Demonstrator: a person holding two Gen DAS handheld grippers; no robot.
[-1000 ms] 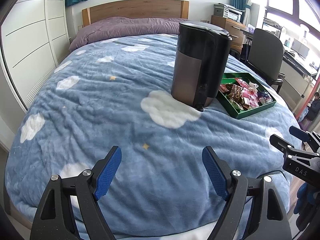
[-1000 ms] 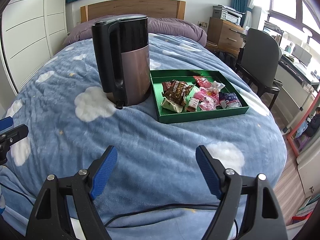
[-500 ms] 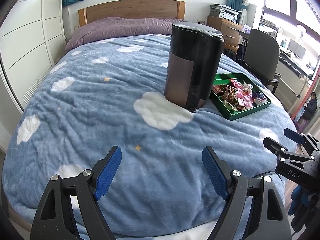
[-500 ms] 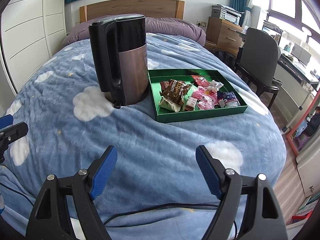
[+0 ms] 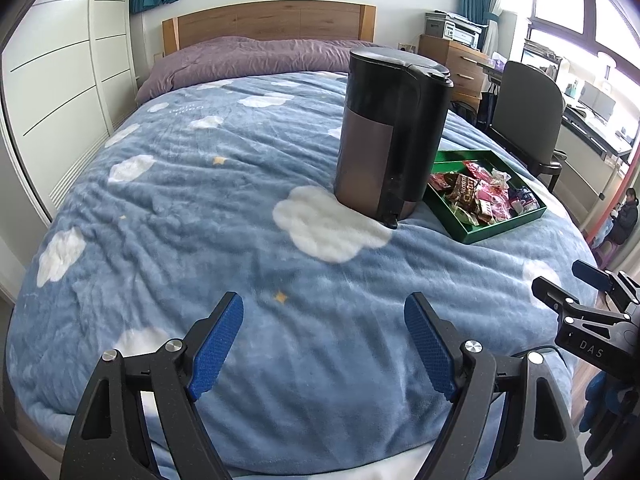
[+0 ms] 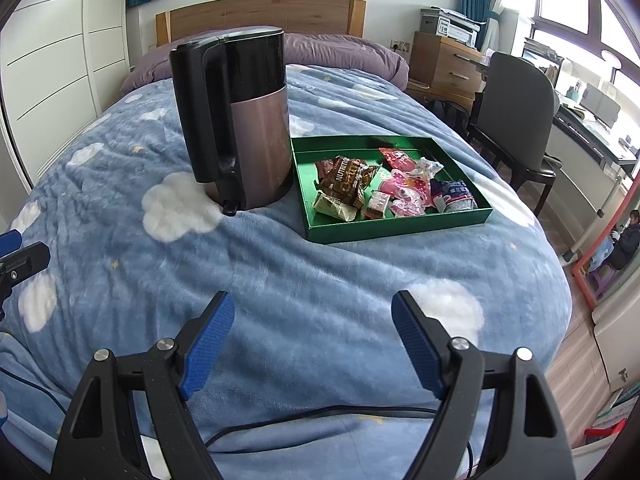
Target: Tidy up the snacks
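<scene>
A green tray (image 6: pixel 394 231) lies on the bed and holds several wrapped snacks (image 6: pixel 348 184), brown, green, pink and dark blue. It also shows in the left wrist view (image 5: pixel 504 229), partly hidden by a black and bronze kettle (image 5: pixel 390 136). The kettle (image 6: pixel 240 120) stands just left of the tray. My left gripper (image 5: pixel 324 340) is open and empty over the bed's near end. My right gripper (image 6: pixel 312 340) is open and empty, well short of the tray.
The bed has a blue cloud blanket (image 5: pixel 180 208) and a purple pillow (image 5: pixel 240 56) by a wooden headboard. A grey chair (image 6: pixel 516 112) and wooden dresser (image 6: pixel 444 64) stand right of the bed. White wardrobes (image 5: pixel 52 92) line the left. A black cable (image 6: pixel 320 416) runs under my right gripper.
Both grippers have drawn back a little from the kettle and tray and stayed open. The left view has swung slightly, shifting the kettle leftward.
</scene>
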